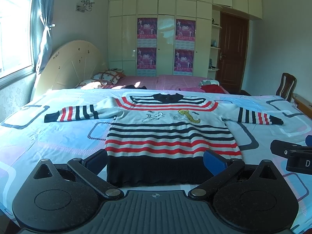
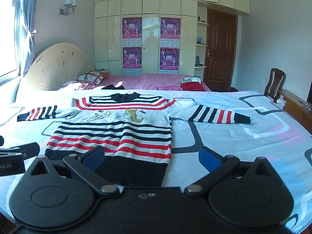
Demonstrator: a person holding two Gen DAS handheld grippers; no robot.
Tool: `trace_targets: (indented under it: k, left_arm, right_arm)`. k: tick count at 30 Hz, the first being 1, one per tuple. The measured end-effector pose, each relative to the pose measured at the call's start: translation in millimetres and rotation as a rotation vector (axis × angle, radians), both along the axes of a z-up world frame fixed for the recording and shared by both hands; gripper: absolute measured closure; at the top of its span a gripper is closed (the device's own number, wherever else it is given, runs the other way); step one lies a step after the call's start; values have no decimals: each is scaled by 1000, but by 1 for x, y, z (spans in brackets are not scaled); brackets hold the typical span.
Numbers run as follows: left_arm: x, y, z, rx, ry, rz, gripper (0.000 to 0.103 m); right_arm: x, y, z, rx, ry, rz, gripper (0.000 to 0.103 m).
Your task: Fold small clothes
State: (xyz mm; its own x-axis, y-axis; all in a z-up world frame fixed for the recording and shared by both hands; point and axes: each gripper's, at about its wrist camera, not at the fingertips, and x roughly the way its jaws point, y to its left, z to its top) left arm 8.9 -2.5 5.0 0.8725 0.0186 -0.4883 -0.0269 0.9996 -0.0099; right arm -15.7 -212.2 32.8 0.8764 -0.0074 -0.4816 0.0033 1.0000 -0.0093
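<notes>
A small striped sweater (image 1: 167, 134), white with red and navy bands and a cartoon print, lies flat on the bed with both sleeves spread out; it also shows in the right wrist view (image 2: 117, 134). My left gripper (image 1: 156, 163) is open, its jaws straddling the navy hem from the near side, not gripping. My right gripper (image 2: 152, 158) is open over the hem's right corner, with the left finger (image 2: 93, 156) above the hem and the right finger (image 2: 208, 159) above the sheet.
The sweater lies on a light blue patterned sheet (image 1: 48, 136). A pink bed (image 1: 171, 81) with pillows and a red garment (image 1: 212, 87) lies beyond. A wardrobe, a door and a wooden chair (image 2: 275, 83) stand at the back and right.
</notes>
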Motion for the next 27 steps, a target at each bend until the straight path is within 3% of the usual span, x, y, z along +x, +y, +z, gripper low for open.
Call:
trace_targets:
  k: [20,27]
  left_arm:
    - [2,2,-5,6,9,6,0]
    - [10,7,-4,6,8,7,0]
  right_arm:
    - [2,3,-1,-2,5,13,0]
    - [12,-1,-8,39,0,46,0]
